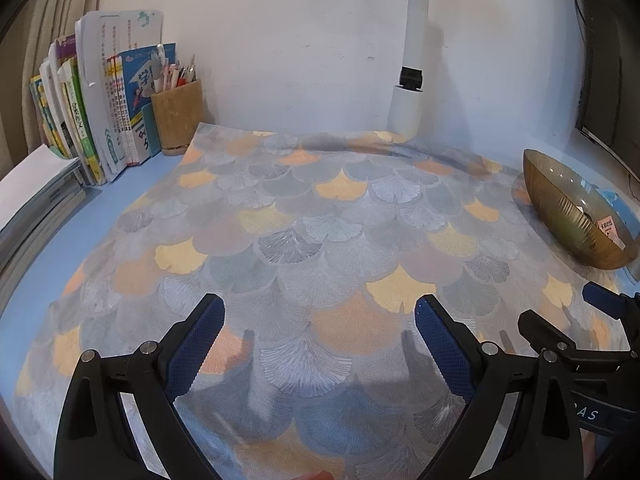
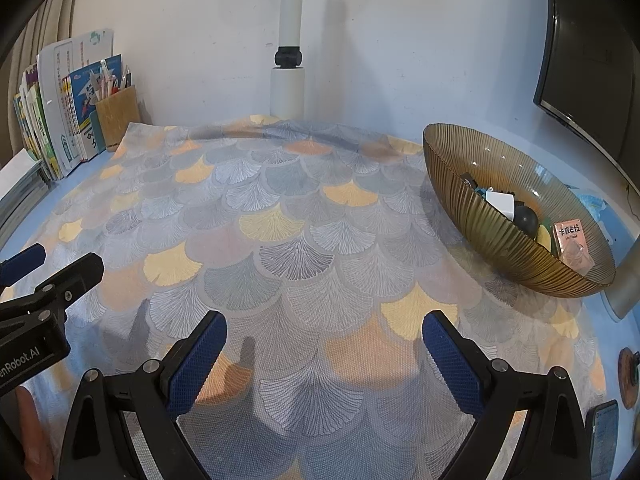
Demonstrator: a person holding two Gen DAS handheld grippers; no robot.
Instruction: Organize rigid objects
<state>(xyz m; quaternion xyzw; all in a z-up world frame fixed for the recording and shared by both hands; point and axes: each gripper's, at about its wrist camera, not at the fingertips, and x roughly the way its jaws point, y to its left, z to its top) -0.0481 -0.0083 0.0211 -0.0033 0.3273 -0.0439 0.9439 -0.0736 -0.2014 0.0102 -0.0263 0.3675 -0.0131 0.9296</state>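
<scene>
A ribbed amber glass bowl (image 2: 492, 236) stands at the right of the patterned mat (image 2: 280, 216). Inside it lie a white box (image 2: 500, 202), a dark ball (image 2: 526, 219), a yellow piece (image 2: 543, 235) and a pink packet (image 2: 570, 242). The bowl also shows at the right edge of the left wrist view (image 1: 560, 208). My left gripper (image 1: 320, 308) is open and empty above the mat's near part. My right gripper (image 2: 325, 326) is open and empty, to the right of the left one. The left gripper shows in the right wrist view (image 2: 60, 260), the right gripper in the left wrist view (image 1: 568, 308).
Upright books (image 1: 116, 112) and a wooden pen holder (image 1: 178, 116) stand at the back left, with a flat stack of books (image 1: 36, 192) beside them. A white lamp post (image 2: 288, 64) rises at the back wall. A dark monitor (image 2: 588, 72) is at the right. A phone (image 2: 602, 436) lies near right.
</scene>
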